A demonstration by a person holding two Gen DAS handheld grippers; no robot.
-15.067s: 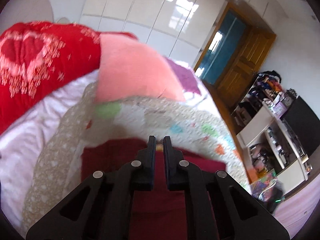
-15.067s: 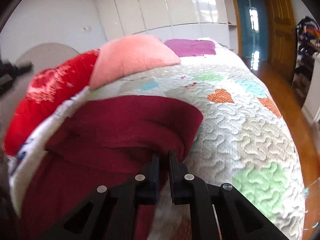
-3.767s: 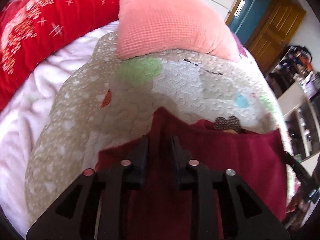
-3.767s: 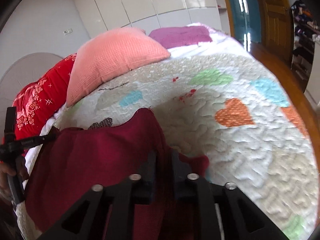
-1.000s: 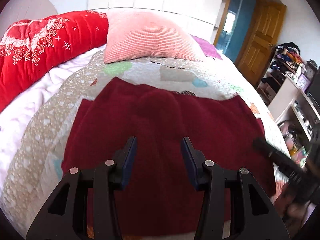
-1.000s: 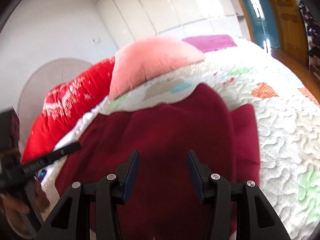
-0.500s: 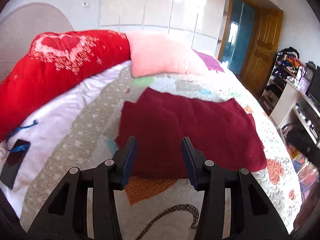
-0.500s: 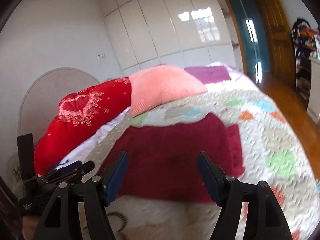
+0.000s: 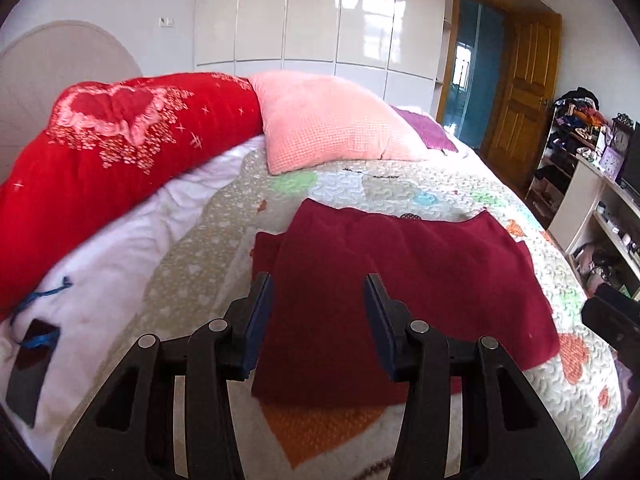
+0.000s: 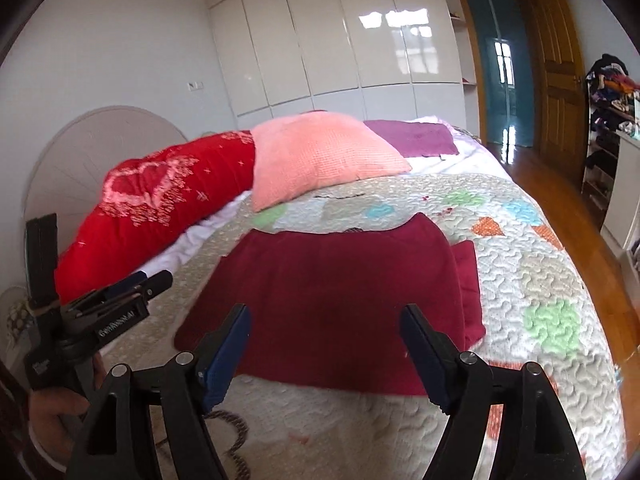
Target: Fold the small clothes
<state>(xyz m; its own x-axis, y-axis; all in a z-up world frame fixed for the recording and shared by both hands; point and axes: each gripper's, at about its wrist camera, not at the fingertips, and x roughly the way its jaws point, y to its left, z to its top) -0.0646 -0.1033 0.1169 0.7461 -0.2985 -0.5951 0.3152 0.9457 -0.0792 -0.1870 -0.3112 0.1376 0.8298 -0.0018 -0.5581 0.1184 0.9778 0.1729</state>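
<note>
Left gripper (image 9: 318, 316) hovering with jaws spread, gripping nothing. Right gripper (image 10: 324, 350) likewise gaping wide, carrying nothing. Maroon garment (image 9: 404, 280) lying flat on quilt (image 9: 448, 196), just ahead of and below both claws, apart from them — already doubled over, apparently; layering hard to confirm. Fabric looking soft, light, limp — likely sagging if lifted. Best hold: pinching near corners or folded edge, one claw each. Pink pillow (image 9: 328, 132) sitting well beyond.
</note>
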